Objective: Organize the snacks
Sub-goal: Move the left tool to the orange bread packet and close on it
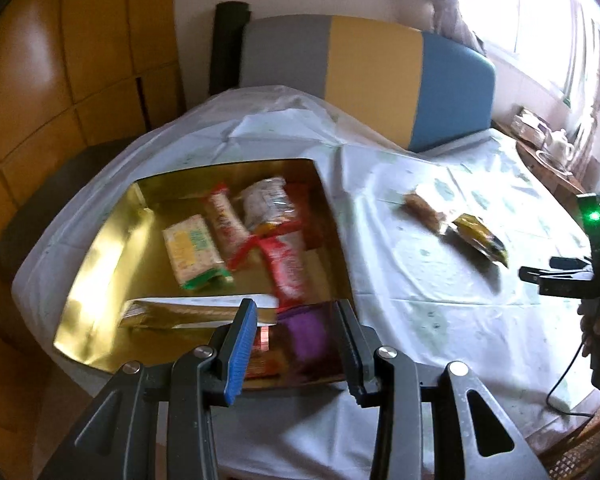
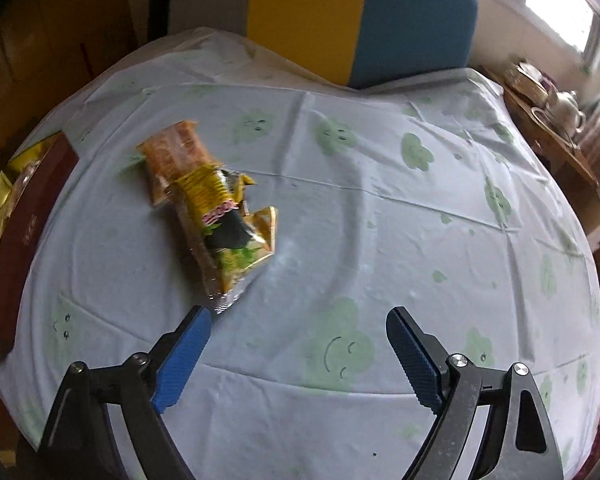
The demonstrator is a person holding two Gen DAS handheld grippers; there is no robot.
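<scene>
The right gripper (image 2: 298,320) hangs over the table (image 2: 380,240), which wears a pale cloth printed with green smiling faces; its jaws stand wide apart with nothing between them. Just beyond the left blue pad (image 2: 184,356) lies the silver crimped end of a yellow-and-black snack packet (image 2: 228,224), and whether the pad's tip touches that end is unclear. An orange packet (image 2: 176,152) lies under or against its far end.

The left gripper (image 1: 296,336) is poised above the near edge of a gold-lined box (image 1: 100,280), its jaws narrowly parted; a purple wrapper (image 1: 306,330) shows in the gap, but the view is too blurred to say whether it is gripped or simply lies in the box. Farther in, the box holds a green-and-white biscuit pack (image 1: 194,250), red-wrapped packs (image 1: 286,266) and a clear bag (image 1: 266,204).

The step in hand appears to be collecting the two loose packets. The next move probably calls for shifting the right gripper leftward so the yellow-and-black packet sits squarely between the jaws, closing on it, then carrying it to the box at the left.
</scene>
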